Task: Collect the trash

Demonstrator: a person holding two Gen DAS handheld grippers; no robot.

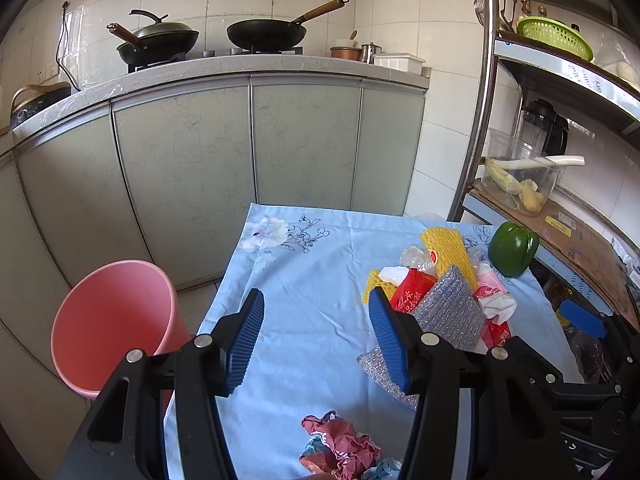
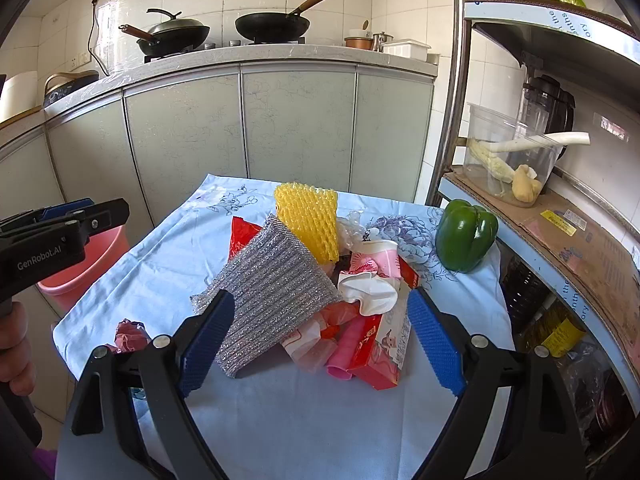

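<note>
My left claw (image 1: 316,338) hangs with its jaws wide apart and nothing between them, only the blue cloth (image 1: 304,280) of the table below. Just under it, nearer to me, lies a crumpled red paper wad (image 1: 340,446). My right claw (image 2: 320,340) is also spread wide and holds nothing; its blue pads (image 2: 434,344) stand either side of the near edge of the trash pile without touching it. Between and just beyond those pads lie a silver mesh pad (image 2: 268,284), a red and pink wrapper (image 2: 368,352) and a crumpled white cup (image 2: 370,280). Farther on leans a yellow foam net (image 2: 310,220). Right of the pile, apart from it, stands a green pepper (image 2: 466,236). Left of my left claw, off the table's edge, is the pink bin (image 1: 116,320). Cabinets (image 1: 248,140) stand beyond.
</note>
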